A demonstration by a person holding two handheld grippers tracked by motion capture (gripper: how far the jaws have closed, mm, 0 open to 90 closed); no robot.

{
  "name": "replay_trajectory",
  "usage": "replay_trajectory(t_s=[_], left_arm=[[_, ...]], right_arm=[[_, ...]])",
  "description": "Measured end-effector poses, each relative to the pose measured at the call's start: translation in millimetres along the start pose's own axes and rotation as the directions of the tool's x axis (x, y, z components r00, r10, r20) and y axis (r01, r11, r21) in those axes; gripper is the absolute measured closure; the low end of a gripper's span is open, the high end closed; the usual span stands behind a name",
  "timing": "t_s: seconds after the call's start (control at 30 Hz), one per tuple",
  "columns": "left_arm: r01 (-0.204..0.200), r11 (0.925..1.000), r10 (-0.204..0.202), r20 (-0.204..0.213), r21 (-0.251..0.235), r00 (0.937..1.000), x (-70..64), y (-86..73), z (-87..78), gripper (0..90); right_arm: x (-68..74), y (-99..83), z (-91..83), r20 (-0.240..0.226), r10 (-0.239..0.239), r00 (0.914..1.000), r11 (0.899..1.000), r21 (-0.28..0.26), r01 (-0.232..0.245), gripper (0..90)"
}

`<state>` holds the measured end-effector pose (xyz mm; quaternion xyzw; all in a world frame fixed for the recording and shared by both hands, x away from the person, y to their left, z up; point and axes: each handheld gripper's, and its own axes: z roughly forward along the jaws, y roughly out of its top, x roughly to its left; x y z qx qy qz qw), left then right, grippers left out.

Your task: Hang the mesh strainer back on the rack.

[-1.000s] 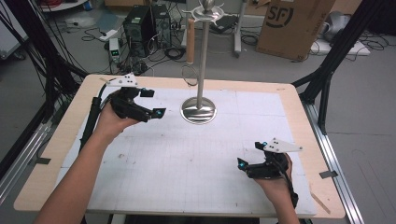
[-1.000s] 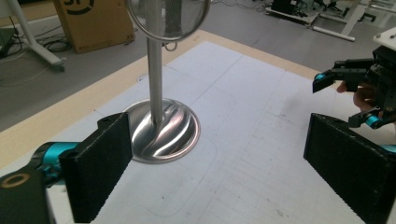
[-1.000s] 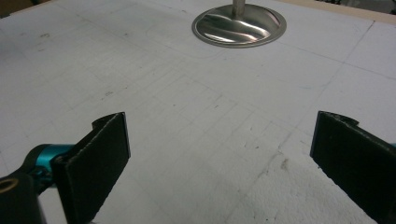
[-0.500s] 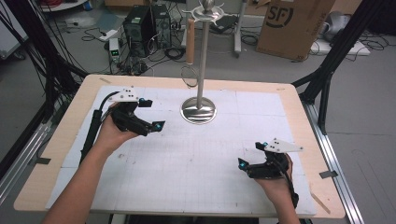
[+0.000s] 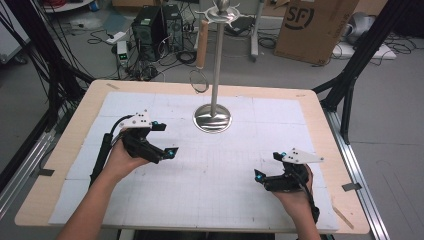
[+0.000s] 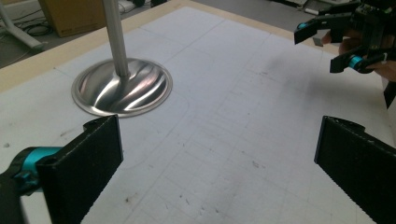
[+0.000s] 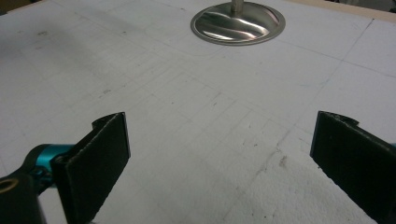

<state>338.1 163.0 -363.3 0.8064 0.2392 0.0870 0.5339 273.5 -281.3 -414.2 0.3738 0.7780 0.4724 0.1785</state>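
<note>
Both jaws wide, empty; upright stand (image 5: 213,75) ahead on desk (image 5: 280,150), left gripper (image 5: 162,140) nearer than right gripper (image 5: 267,167).

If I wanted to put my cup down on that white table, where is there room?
The widest bare patch is the middle of the white mat, between the left gripper and the right gripper, in front of the metal stand. The mat's far corners either side of the stand's base are also free. It is busier around the two hands and under the whisk that hangs from the stand.
</note>
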Motion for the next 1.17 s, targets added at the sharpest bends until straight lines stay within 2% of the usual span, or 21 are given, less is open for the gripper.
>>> replay_trajectory(t_s=[0.47, 0.63, 0.73, 0.93, 1.17], left_arm=[[-0.003, 0.9995, 0.004, -0.018, 0.032, 0.9998, -9.3, -19.0, 3.6, 1.7], [-0.026, 0.9987, 0.026, -0.020, 0.045, 0.9995, -14.3, -21.9, 4.8, 1.7], [-0.014, 0.9995, 0.014, -0.009, 0.029, 0.9999, -15.9, -25.1, 5.4, 1.7], [0.014, 0.9995, -0.014, -0.015, 0.030, 0.9998, -13.1, -31.8, 5.4, 1.7], [0.012, 0.9997, -0.011, -0.025, 0.021, 0.9996, -13.0, -31.9, 4.9, 1.6]], right_arm=[[1.3, -0.1, 1.2, -0.005, 0.004, 1.0000, 1.000, 0.010, -0.003, 3.6], [0.8, -0.1, 1.6, -0.004, -0.003, 1.0000, 1.000, 0.008, 0.003, 3.6], [1.3, -0.2, 1.8, -0.002, 0.002, 1.0000, 1.000, 0.009, -0.002, 3.6], [1.5, -0.8, 3.0, -0.005, 0.002, 1.0000, 1.000, 0.015, -0.002, 3.6], [1.1, -1.0, 4.0, -0.004, 0.000, 1.0000, 1.000, 0.018, 0.000, 3.6]])
